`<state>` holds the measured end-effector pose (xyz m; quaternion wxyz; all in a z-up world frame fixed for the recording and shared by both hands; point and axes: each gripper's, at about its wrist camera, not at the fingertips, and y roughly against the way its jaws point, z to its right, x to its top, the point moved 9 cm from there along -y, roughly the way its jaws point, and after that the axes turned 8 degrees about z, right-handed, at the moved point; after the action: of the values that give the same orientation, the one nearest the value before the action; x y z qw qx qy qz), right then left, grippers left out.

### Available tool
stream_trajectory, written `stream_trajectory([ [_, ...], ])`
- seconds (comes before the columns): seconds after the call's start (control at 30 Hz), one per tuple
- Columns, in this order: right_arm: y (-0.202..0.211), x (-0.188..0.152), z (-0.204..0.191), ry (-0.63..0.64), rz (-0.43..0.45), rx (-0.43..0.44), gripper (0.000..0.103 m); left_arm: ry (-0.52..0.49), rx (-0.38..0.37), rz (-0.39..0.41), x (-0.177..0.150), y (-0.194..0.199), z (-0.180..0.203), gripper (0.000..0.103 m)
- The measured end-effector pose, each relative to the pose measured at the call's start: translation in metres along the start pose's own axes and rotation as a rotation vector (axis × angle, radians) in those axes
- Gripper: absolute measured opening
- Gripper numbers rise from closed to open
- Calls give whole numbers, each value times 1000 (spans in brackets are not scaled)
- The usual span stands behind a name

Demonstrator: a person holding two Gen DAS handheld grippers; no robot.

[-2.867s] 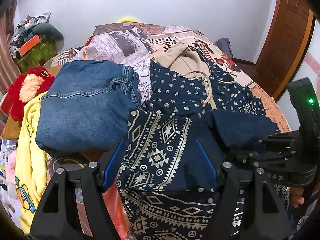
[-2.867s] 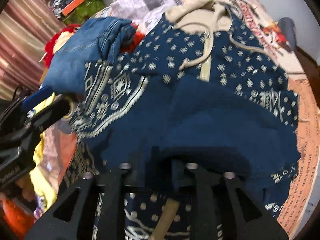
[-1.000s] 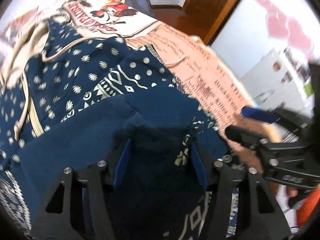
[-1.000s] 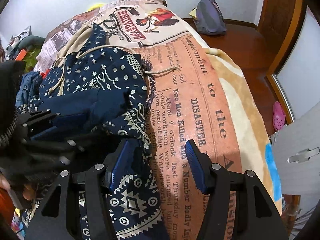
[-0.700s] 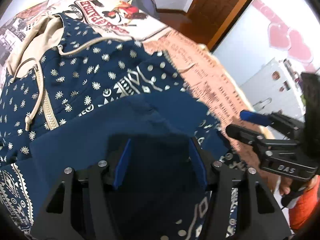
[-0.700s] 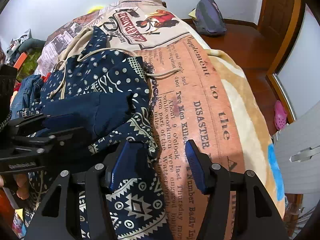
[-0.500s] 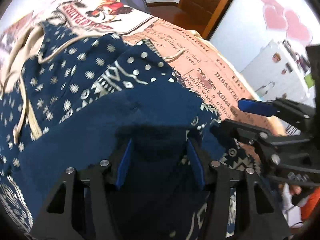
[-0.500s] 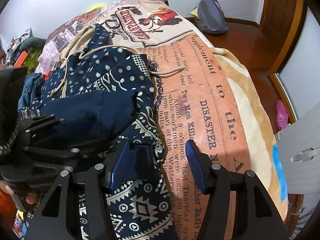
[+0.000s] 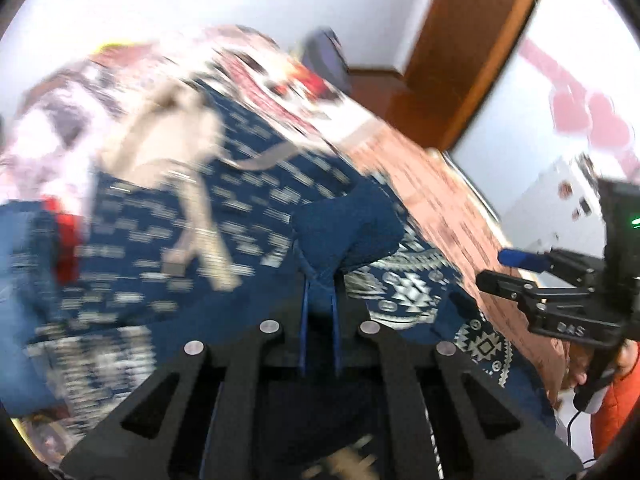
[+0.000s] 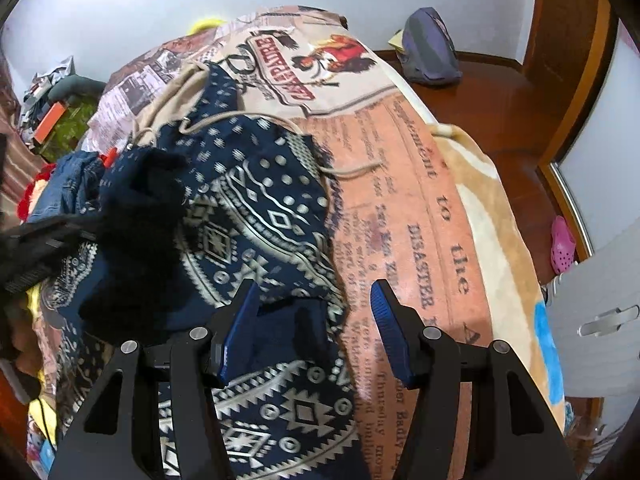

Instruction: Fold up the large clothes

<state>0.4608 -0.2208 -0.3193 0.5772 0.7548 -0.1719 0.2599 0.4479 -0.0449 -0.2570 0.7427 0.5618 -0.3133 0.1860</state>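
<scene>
A navy hooded garment with cream geometric print and beige drawstrings [image 10: 256,208] is spread on the newspaper-print blanket [image 10: 420,208] covering the bed. A bunched fold of its plain navy fabric [image 9: 344,232] is clamped between the blue pads of the left gripper [image 9: 319,280], whose jaws have just been closing. The right gripper [image 10: 314,312] is held apart over the garment's right edge, nothing being pinched.

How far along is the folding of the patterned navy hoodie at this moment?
Done: folded jeans lie beside it. In hand: the left gripper has just closed on a plain navy cuff and holds it raised above the hoodie. The right gripper hangs open over the hoodie's edge on the newspaper-print blanket. Left: the body looks spread out, not yet folded.
</scene>
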Motion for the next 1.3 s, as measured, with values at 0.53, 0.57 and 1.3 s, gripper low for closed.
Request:
stream_trajectory([
  [0.53, -49, -20, -86, 111, -128, 94, 54, 248, 238, 74, -82, 100, -141, 8],
  [0.57, -54, -26, -86, 119, -147, 82, 54, 264, 244, 70, -89, 101, -144, 8],
  [1.3, -50, -34, -87, 193, -164, 34, 56, 312, 413, -71, -165, 123, -194, 37],
])
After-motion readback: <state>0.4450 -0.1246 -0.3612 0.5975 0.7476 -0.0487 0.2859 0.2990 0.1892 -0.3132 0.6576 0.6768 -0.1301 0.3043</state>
